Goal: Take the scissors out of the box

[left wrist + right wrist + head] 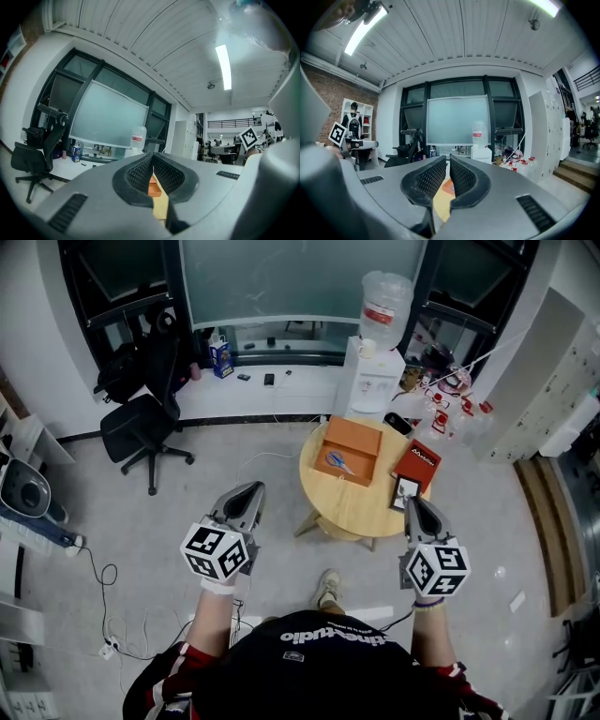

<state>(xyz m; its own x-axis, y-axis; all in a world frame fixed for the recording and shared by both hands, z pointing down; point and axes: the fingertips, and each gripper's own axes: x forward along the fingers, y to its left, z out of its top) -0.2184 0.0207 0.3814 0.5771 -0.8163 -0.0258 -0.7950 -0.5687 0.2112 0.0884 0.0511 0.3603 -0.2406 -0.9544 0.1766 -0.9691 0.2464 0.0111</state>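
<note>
My left gripper (241, 505) and right gripper (419, 514) have their jaws closed and empty. I'd open the right one wide and come straight down on the scissors (339, 462) in the box (357, 439) near the counter's (349, 513) far edge.

One bench (349, 512); one box (362, 438); one scissors (339, 462); one red book (417, 463); one card (406, 492); two hand-held grippers (left (247, 490), right (415, 504)); one chair (141, 426); one water dispenser (376, 382).
</note>
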